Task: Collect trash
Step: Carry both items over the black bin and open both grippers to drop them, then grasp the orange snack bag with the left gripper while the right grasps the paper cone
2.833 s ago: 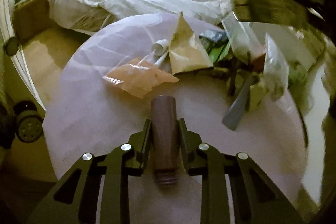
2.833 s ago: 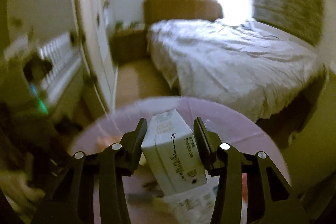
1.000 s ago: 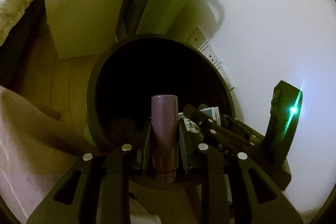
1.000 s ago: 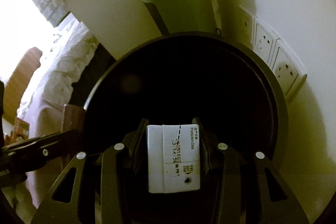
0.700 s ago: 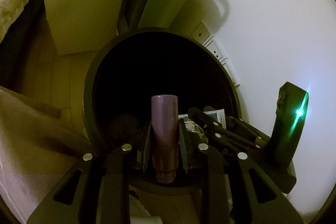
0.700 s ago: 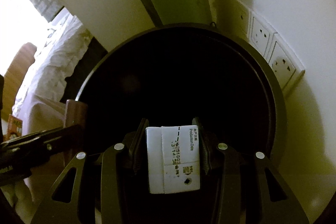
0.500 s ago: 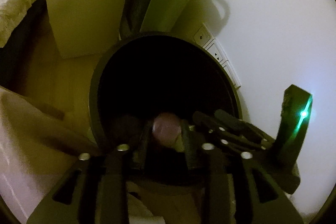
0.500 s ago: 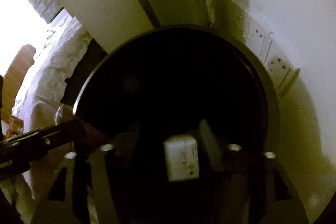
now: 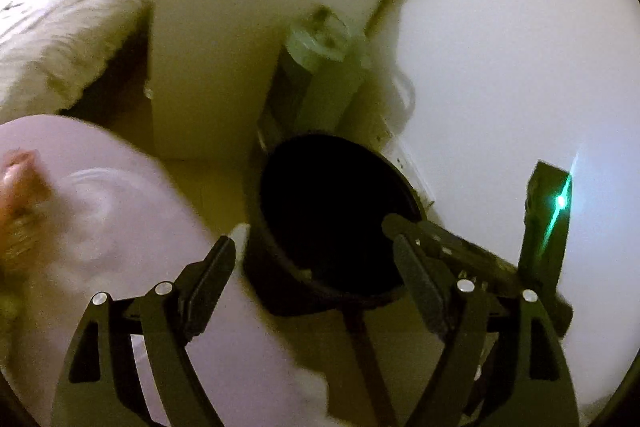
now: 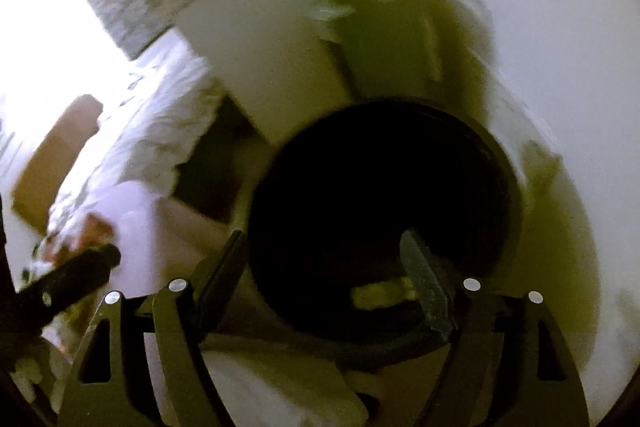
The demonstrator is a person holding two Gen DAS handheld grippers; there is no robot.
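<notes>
Both sets of jaws, on the left gripper [image 9: 314, 251] and the right gripper [image 10: 324, 247], are opening and empty above the black bin [image 10: 500, 187], while remaining trash [image 9: 18, 183] lies on the table [image 9: 132, 227] left of the bin, nearer the left gripper.

Right hand-held gripper [image 10: 324, 267] over the black bin [image 10: 508, 187], jaws opening, nothing between them. Bin mouth is dark; one pale scrap [image 10: 380, 295] near its lower rim, blurred. Left hand-held gripper's finger [image 10: 76, 277] pokes in at left. Bed [image 10: 160, 115] behind, white cabinet [image 10: 272, 39] beside the bin
</notes>
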